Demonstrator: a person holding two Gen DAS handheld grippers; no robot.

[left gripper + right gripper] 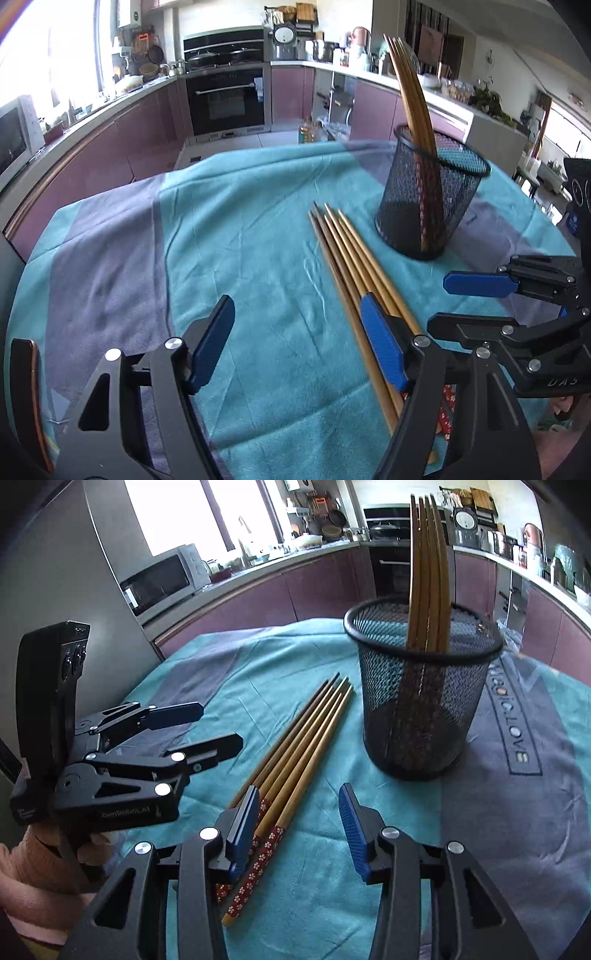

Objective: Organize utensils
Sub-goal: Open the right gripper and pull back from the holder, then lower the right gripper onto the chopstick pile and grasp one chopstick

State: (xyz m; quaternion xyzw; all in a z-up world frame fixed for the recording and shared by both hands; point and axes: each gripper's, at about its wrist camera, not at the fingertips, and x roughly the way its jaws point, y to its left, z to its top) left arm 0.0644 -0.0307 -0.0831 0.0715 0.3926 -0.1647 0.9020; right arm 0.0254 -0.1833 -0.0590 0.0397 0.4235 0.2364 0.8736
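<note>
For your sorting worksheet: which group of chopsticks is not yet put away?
The chopsticks on the cloth, lying flat beside the mesh holder; the other chopsticks stand upright inside it.

The loose chopsticks (pixel 354 266) vanish at their near ends behind the left tongs (pixel 295 343).

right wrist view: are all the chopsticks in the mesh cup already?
No: a bundle of chopsticks lies on the cloth beside the mesh cup, which holds others.

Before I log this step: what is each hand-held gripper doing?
Left hand-held gripper: open, holding nothing, beside the chopsticks on the cloth.
Right hand-held gripper: open, holding nothing.
</note>
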